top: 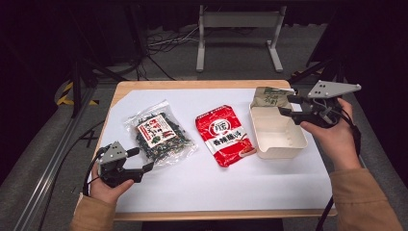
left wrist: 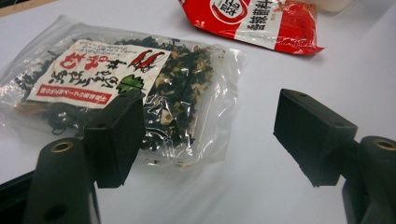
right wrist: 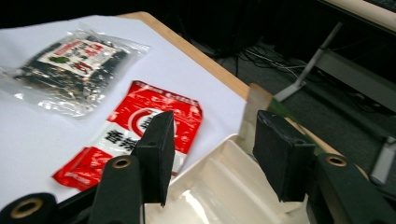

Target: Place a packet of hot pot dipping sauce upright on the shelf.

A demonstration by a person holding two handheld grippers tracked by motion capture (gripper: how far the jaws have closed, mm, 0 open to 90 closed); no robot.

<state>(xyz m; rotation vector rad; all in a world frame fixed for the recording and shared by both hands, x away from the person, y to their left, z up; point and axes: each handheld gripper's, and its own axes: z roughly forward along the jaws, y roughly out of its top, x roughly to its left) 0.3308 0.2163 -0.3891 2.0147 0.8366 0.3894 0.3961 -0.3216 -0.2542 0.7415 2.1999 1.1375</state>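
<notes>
High view: the green-brown foil packet (top: 272,96) lies at the tabletop's (top: 144,89) far right corner, propped on the cream plastic tray's (top: 288,144) far rim. The right gripper (top: 287,105) hovers beside it, fingers apart and empty. Best to close squarely on the packet's edge. The left gripper (top: 142,159) waits, fingers spread, near the clear bag of dark dried greens (top: 159,134).

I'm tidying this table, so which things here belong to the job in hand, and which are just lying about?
In the job:
cream tray
green packet
clear bag of dried greens
red packet

Lying about:
white metal frame on the floor
floor cables
</notes>
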